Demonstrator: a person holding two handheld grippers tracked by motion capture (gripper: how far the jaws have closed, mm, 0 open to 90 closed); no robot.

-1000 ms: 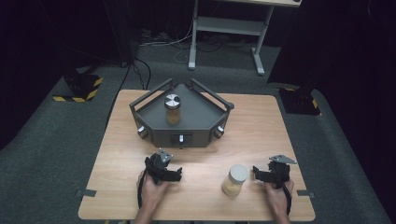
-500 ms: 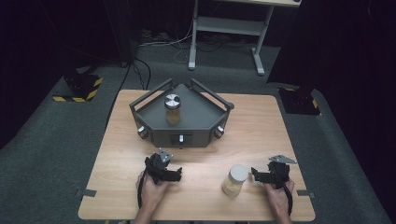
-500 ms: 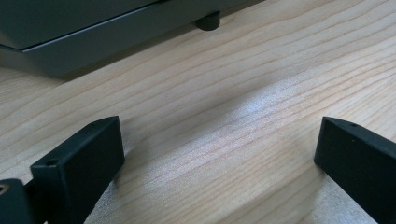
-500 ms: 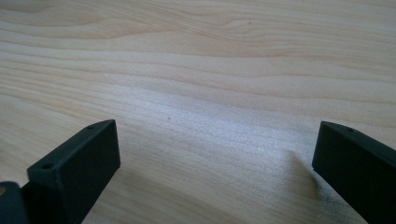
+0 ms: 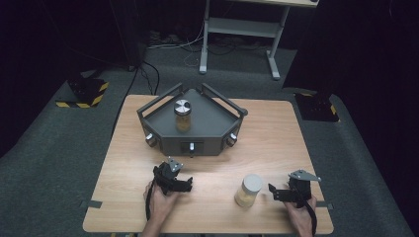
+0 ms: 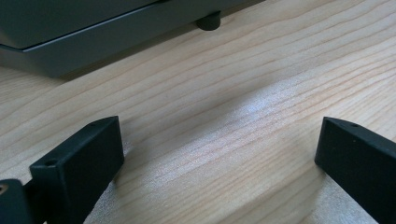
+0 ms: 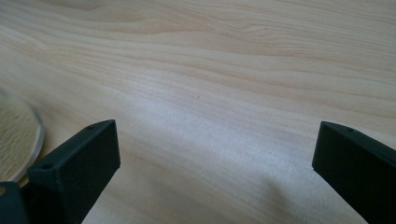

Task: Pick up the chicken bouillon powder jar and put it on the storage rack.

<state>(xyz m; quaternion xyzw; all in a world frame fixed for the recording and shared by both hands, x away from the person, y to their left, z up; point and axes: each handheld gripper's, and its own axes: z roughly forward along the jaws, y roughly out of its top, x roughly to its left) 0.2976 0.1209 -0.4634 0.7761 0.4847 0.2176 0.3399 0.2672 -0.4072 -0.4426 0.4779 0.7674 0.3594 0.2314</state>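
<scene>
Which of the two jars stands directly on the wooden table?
The jar with the pale lid, beside the right gripper. The other jar stands on the grey platform.

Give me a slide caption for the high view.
Open right gripper beside a lidded jar on the wooden table; a second jar sits in the grey tray.
</scene>
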